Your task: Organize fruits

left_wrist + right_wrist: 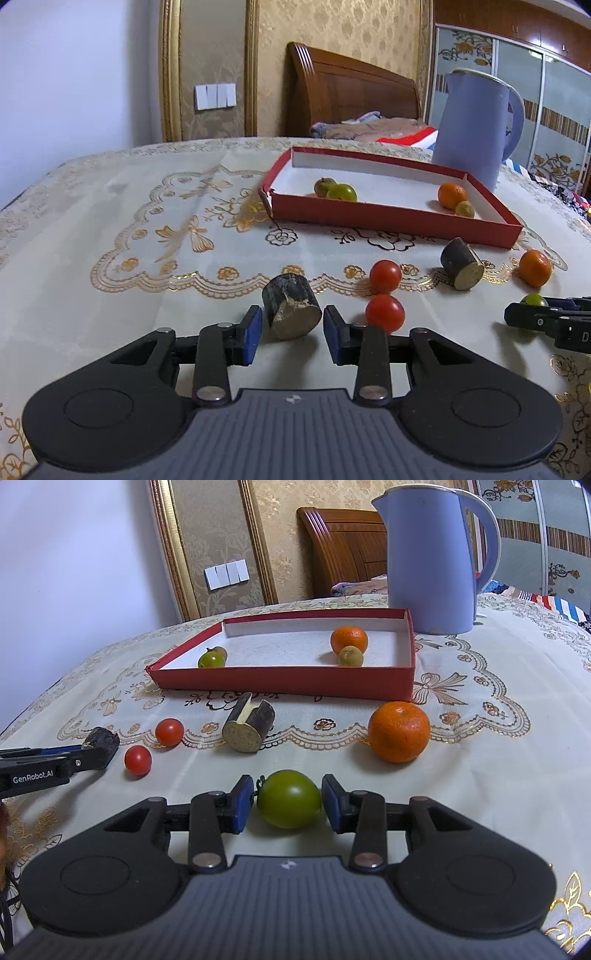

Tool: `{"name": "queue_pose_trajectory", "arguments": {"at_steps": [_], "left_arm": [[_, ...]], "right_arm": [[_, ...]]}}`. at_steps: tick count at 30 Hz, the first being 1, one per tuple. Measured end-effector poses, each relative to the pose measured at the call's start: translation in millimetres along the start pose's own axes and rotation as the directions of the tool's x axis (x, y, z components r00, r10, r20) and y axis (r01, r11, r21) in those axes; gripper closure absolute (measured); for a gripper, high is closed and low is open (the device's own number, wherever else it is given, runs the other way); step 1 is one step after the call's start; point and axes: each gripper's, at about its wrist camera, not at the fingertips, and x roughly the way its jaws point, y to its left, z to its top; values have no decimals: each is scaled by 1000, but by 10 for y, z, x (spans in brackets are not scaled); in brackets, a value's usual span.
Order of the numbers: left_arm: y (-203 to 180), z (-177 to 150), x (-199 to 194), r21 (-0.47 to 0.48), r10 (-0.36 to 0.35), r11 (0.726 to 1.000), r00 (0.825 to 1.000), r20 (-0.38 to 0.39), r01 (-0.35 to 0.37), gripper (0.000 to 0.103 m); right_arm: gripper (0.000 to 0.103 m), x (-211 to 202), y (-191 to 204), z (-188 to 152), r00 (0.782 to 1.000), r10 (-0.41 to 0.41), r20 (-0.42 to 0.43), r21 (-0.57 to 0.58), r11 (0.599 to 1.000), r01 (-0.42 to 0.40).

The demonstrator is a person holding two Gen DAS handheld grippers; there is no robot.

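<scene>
The green fruit (289, 798) sits between the right gripper (287, 803) pads, maybe just touching, stem toward the left pad. The short dark stick piece (291, 312) sits between the left gripper's (292, 329) open jaws, untouched, cut end facing the camera.

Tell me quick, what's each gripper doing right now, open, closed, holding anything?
Left gripper: open, pads either side of the dark sugarcane piece, small gaps showing.
Right gripper: around the green fruit on the table; cannot tell if the pads press it.
</scene>
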Motion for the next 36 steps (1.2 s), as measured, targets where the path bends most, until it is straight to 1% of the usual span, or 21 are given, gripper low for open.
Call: {"name": "queue_pose_trajectory", "arguments": {"at_steps": [1,4,6,8,12,16,19,24,26,28,30,36], "left_arm": [[4,0,2,-6,-7,1000,1000,-2,7,66],[15,18,25,-27,10,1000,1000,-10,-10,62],[33,41,32,-52,20,998,1000,-5,-20,52],[44,74,34,-74,40,996,999,4,-40,48],[17,117,74,-83,45,996,999,3,-44,48],[-52,93,114,-39,68,997,998,-6,-68,48],[-61,96,128,-40,54,998,999,-10,-54,48],[-83,68,182,-24,60,998,998,-34,-61,62],[-88,63,183,-20,71,997,997,-28,-72,66],[-83,61,182,-23,72,997,997,-27,-73,67],[-81,61,178,-24,74,997,997,-21,-75,70],[-86,58,165,-19,65,998,998,-12,-65,70]], "right_arm": [[65,-1,-2,-1,1000,1,0,1,1000,-1],[65,-1,-4,-1,1000,1,0,2,1000,-1],[65,-1,-2,-1,1000,2,0,3,1000,-2],[65,1,0,1,1000,2,0,2,1000,-2],[65,1,0,0,1000,4,0,5,1000,-4],[65,-1,-1,0,1000,3,0,5,1000,-3],[65,-1,1,-1,1000,4,0,5,1000,-4],[65,-3,1,0,1000,2,0,3,1000,-2],[65,-3,1,0,1000,2,0,3,1000,-2],[65,-2,0,0,1000,3,0,3,1000,-3],[65,-2,0,0,1000,2,0,3,1000,-2],[65,0,2,1,1000,0,0,0,1000,0]]}}
